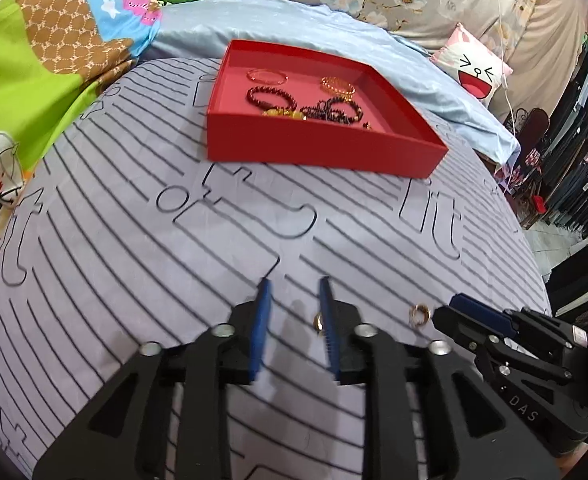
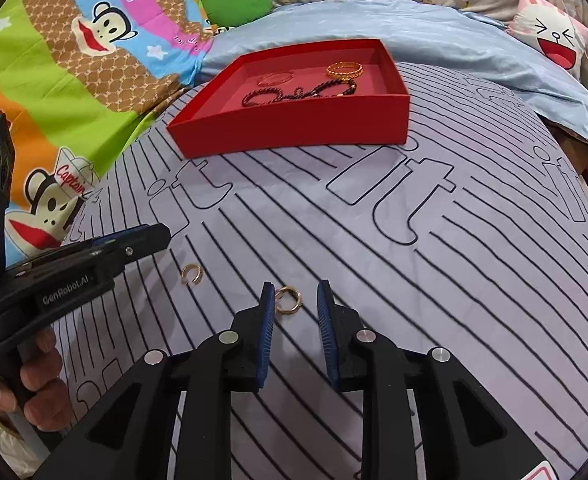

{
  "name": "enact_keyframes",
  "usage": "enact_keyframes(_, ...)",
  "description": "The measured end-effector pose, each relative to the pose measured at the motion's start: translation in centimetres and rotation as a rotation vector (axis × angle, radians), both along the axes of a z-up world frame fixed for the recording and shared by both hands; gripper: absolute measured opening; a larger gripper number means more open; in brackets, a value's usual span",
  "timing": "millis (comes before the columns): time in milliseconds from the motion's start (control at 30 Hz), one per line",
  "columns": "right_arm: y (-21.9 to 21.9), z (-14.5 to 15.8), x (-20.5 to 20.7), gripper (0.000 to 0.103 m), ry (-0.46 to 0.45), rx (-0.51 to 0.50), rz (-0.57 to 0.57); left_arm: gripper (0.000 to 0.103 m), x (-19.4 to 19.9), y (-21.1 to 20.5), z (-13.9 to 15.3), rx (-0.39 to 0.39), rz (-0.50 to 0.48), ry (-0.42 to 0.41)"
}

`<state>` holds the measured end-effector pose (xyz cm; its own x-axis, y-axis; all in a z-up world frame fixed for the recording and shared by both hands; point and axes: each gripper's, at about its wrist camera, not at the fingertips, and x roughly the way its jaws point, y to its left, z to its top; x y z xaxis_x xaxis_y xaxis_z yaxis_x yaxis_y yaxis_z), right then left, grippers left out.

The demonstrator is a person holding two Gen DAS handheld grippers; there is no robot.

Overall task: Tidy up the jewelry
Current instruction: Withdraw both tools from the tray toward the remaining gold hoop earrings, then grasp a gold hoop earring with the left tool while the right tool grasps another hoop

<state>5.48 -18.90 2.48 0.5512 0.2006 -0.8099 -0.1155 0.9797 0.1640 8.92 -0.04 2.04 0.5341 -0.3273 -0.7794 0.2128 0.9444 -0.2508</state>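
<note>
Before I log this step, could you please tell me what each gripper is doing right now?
Left gripper: open, holding nothing; a small gold ring lies between its fingers.
Right gripper: open, holding nothing; a gold hoop ring lies between its fingers.

Striped sheet (image 1: 134, 220), cartoon monkey blanket (image 2: 94, 60), smiling pillow (image 1: 471, 66).

Red tray (image 1: 321, 148), gold rings (image 2: 288, 299), grey black-striped sheet (image 1: 134, 240), blue-padded black claw (image 2: 292, 312)

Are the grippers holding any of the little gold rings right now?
No, nothing is held. The right gripper is open around one gold ring lying on the sheet; the left gripper is open beside the other ring.
</note>
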Motion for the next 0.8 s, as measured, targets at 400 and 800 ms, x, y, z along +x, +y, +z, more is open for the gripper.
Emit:
enact_keyframes(400, 1.6, -1.4, 0.0, 0.026, -0.002, -0.069, 0.025, 0.036, -1.3, 0.0, -1.0, 0.016, -0.006, 0.025)
enact_keyframes(800, 1.8, -1.5, 0.2, 0.019, -0.017, -0.108, 0.026, 0.039, -1.4, -1.2, -1.4, 0.033, -0.033, 0.028)
